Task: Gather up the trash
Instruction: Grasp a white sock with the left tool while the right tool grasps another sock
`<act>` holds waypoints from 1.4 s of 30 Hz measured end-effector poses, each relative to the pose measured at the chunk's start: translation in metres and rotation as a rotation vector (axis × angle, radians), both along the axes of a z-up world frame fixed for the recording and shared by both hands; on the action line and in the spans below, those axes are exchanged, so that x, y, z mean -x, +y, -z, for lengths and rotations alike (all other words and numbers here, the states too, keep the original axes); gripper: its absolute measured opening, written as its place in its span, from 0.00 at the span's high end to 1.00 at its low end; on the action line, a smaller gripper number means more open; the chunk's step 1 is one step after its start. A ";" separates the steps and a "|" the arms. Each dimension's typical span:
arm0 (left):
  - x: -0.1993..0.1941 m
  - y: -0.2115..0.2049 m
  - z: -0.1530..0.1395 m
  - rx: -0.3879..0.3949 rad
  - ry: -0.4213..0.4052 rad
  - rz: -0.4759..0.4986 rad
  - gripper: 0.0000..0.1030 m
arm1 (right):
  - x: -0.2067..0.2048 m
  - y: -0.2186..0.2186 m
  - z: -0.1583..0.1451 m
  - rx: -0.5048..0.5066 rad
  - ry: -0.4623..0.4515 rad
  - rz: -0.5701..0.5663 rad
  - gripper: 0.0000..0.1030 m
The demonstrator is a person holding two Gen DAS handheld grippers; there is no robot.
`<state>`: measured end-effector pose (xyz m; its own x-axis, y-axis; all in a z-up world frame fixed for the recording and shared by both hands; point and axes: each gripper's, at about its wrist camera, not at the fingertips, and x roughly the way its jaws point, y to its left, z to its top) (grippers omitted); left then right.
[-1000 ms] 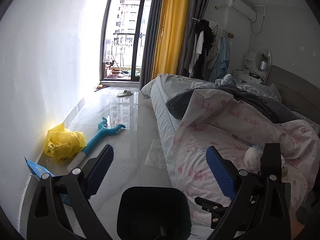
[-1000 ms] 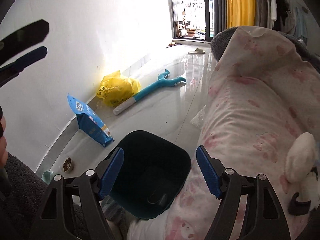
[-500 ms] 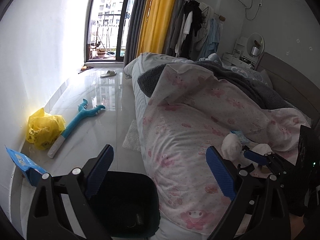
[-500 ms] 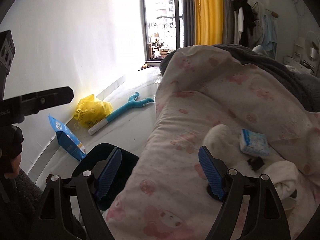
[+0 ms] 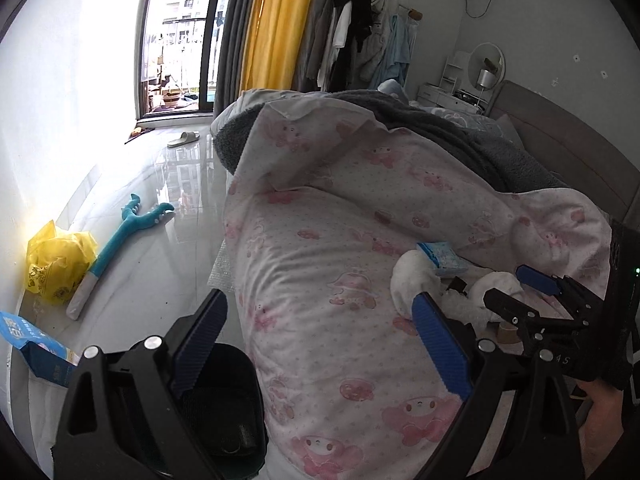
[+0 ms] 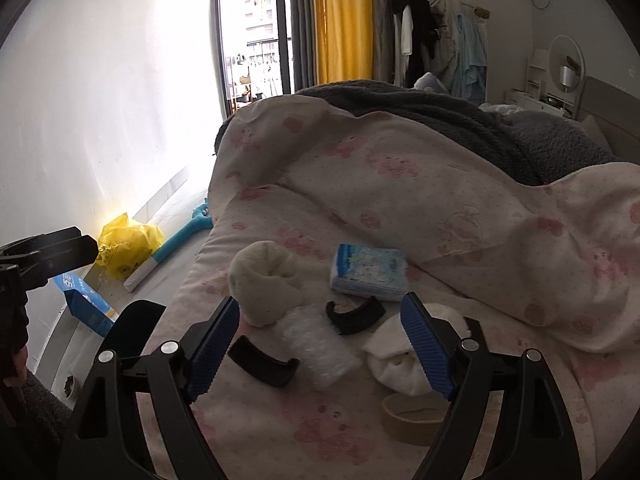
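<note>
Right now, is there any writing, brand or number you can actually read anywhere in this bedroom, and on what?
"4 S": white marks, only partly legible, on the right hand-held gripper body.
Blue packet on the floor: white print, too blurred to read.
Yellow bag: dark print, too small to read.
Tissue pack on the pink quilt: pattern only, no readable words.

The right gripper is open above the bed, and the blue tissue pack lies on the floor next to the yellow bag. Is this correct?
Not quite. The tissue pack lies on the bed's pink quilt, among the socks and black clips, not on the floor; the right wrist view shows it. The yellow bag is on the floor by the wall. The right gripper is indeed open above the bed.
</note>
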<state>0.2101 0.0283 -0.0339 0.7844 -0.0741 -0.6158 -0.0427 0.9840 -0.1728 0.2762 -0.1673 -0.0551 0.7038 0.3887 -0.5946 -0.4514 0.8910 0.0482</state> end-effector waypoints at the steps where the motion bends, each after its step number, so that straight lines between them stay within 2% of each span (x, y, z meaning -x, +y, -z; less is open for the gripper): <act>1: -0.003 -0.004 -0.001 0.003 -0.003 0.015 0.08 | -0.003 -0.006 -0.001 -0.002 -0.003 0.010 0.19; 4: -0.014 -0.017 0.000 0.004 -0.017 0.074 0.08 | -0.008 -0.022 0.000 -0.008 -0.003 0.034 0.19; 8: -0.029 -0.027 0.007 0.005 -0.015 0.079 0.08 | -0.015 -0.043 0.005 -0.014 0.015 0.055 0.19; 12: -0.042 -0.037 0.013 0.020 -0.010 0.086 0.08 | -0.026 -0.057 0.017 -0.027 0.075 0.042 0.19; 16: -0.052 -0.052 0.014 -0.008 -0.030 0.144 0.08 | -0.032 -0.069 0.027 -0.051 0.123 0.031 0.19; 19: -0.061 -0.060 0.015 -0.024 -0.045 0.183 0.08 | -0.036 -0.077 0.034 -0.063 0.149 0.015 0.30; 23: -0.071 -0.068 0.020 -0.051 -0.050 0.207 0.08 | -0.039 -0.078 0.039 -0.058 0.153 -0.011 0.34; 30: -0.084 -0.076 0.032 -0.036 -0.025 0.232 0.13 | -0.040 -0.075 0.041 -0.039 0.150 -0.057 0.45; 35: -0.088 -0.083 0.037 -0.027 -0.020 0.242 0.15 | -0.039 -0.070 0.040 -0.031 0.138 -0.075 0.57; 38: -0.091 -0.085 0.041 -0.037 -0.009 0.250 0.17 | -0.037 -0.067 0.035 -0.023 0.118 -0.083 0.60; 42: -0.094 -0.084 0.047 -0.016 0.017 0.255 0.24 | -0.037 -0.069 0.026 -0.067 0.104 -0.080 0.60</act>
